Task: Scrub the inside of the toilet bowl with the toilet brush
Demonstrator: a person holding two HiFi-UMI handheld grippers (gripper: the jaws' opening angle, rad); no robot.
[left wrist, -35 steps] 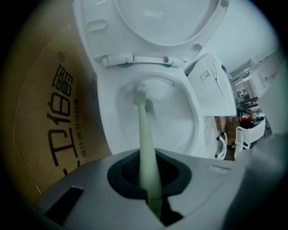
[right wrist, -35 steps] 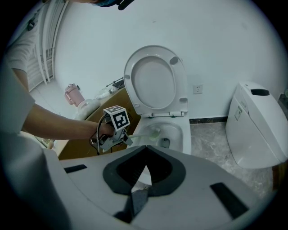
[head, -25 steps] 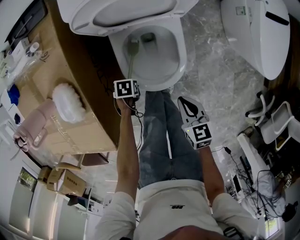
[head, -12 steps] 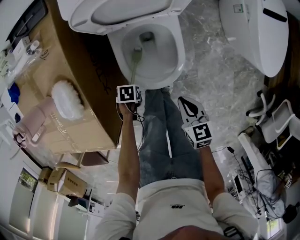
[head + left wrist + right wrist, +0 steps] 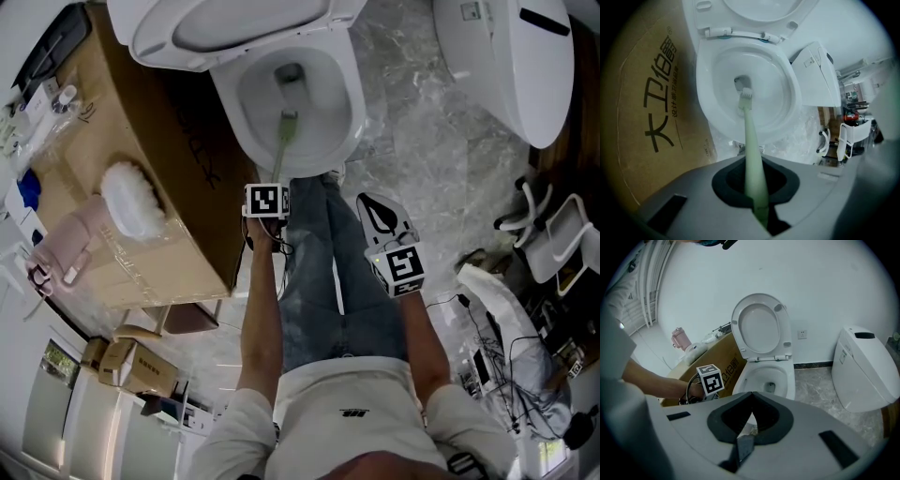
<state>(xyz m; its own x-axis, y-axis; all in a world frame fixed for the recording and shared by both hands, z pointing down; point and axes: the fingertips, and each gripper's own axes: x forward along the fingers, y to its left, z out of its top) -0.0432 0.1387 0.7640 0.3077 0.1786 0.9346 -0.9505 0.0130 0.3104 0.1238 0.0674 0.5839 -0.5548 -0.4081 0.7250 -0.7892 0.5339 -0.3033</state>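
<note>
The white toilet bowl (image 5: pixel 349 112) stands open with its lid (image 5: pixel 234 28) raised. My left gripper (image 5: pixel 271 185) is shut on the pale green handle of the toilet brush (image 5: pixel 283 141). Its head sits inside the bowl, just in front of the drain hole (image 5: pixel 290 72). In the left gripper view the toilet brush (image 5: pixel 749 133) runs straight out from the jaws to the drain hole (image 5: pixel 740 83) inside the toilet bowl (image 5: pixel 785 82). My right gripper (image 5: pixel 376 210) hangs shut and holds nothing, over the person's legs, apart from the bowl. The right gripper (image 5: pixel 751 398) looks toward the toilet bowl (image 5: pixel 789 377).
A big cardboard box (image 5: pixel 141 141) stands tight against the toilet's left side, with a white fluffy brush (image 5: pixel 134 202) and a pink bottle (image 5: pixel 70 246) on it. A second white toilet (image 5: pixel 511 66) is at the right. Cables and white gear (image 5: pixel 506 319) crowd the floor at the right.
My left gripper has shifted right and back toward the person. The brush head slid from the bowl's left wall toward the middle, in front of the drain. The right gripper stayed put.
</note>
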